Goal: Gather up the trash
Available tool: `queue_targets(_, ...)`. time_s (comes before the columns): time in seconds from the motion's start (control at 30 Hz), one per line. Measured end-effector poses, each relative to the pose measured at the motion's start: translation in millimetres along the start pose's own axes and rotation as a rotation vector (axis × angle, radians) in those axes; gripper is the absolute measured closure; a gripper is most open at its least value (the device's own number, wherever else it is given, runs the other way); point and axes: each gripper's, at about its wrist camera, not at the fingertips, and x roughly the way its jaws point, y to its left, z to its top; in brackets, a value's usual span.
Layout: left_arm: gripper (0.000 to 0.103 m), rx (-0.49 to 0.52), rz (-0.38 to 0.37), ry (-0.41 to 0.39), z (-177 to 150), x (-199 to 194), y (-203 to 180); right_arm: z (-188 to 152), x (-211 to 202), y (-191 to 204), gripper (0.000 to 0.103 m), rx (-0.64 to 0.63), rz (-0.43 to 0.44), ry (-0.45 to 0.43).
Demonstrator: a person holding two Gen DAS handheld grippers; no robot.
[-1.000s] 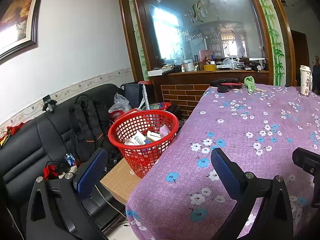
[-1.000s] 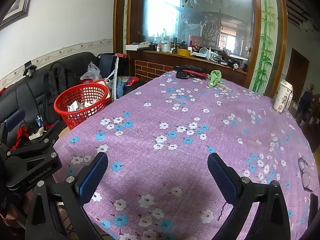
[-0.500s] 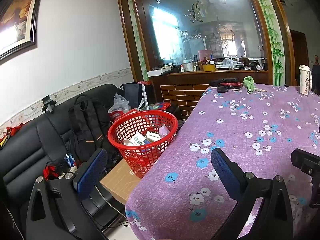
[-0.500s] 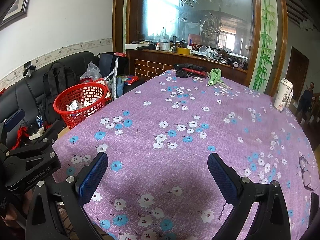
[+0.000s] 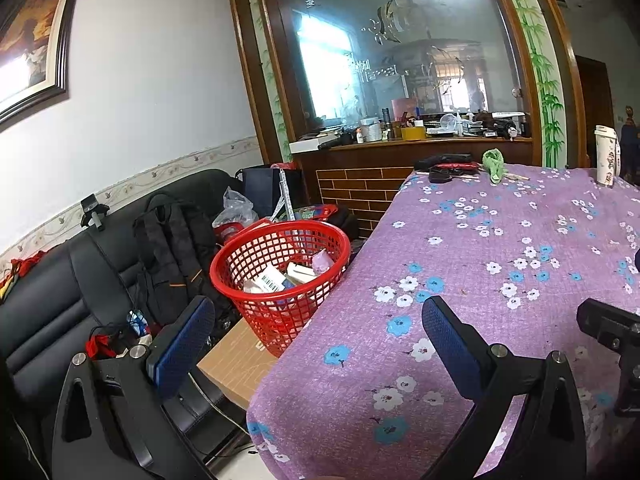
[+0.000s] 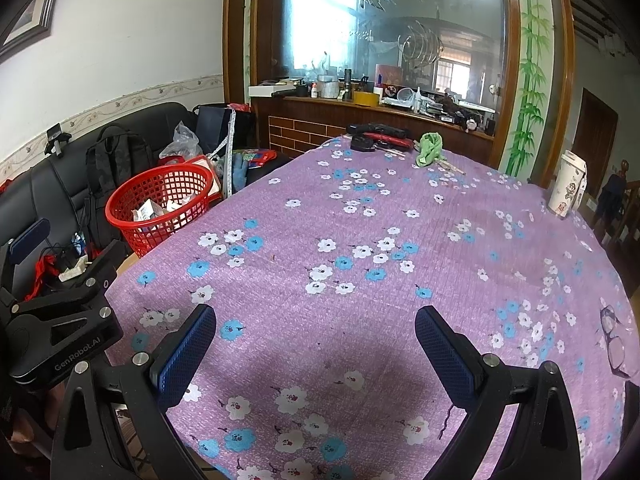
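A red mesh basket (image 5: 280,276) holding several boxes and wrappers stands on a cardboard box beside the table's left edge; it also shows in the right wrist view (image 6: 160,208). My left gripper (image 5: 316,344) is open and empty, held over the table's near left corner, short of the basket. My right gripper (image 6: 316,352) is open and empty above the purple flowered tablecloth (image 6: 360,240). The left gripper's body shows at the left of the right wrist view (image 6: 60,328).
At the table's far end lie a green cloth (image 6: 430,148), black and red items (image 6: 378,136) and a white cup (image 6: 568,188). Glasses (image 6: 614,340) lie at the right edge. A black sofa (image 5: 60,300) with a backpack (image 5: 176,248) stands left.
Both views have barely shifted. Both grippers stay open and empty.
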Motion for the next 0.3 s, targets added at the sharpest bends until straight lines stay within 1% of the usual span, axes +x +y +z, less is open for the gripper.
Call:
queue_targets(0.07,0.000,0.006,-0.023,0.004,5.2,1.5,-3.9,0.5,1.7,-7.1,0.002,0.022,-0.002,0.005)
queue_targets(0.17,0.000,-0.001,-0.096,0.041,16.8,10.3,-11.8,0.8,3.8,-26.0,0.002,0.064,-0.029,0.011)
queue_targets(0.27,0.000,0.006,-0.219,0.111,28.4,24.3,-33.2,0.4,8.1,-61.2,0.002,0.148,-0.091,0.031)
queue_targets(0.3,0.000,0.020,-0.266,0.141,32.5,30.5,-46.3,-0.8,10.7,-81.7,0.002,0.200,-0.133,0.047)
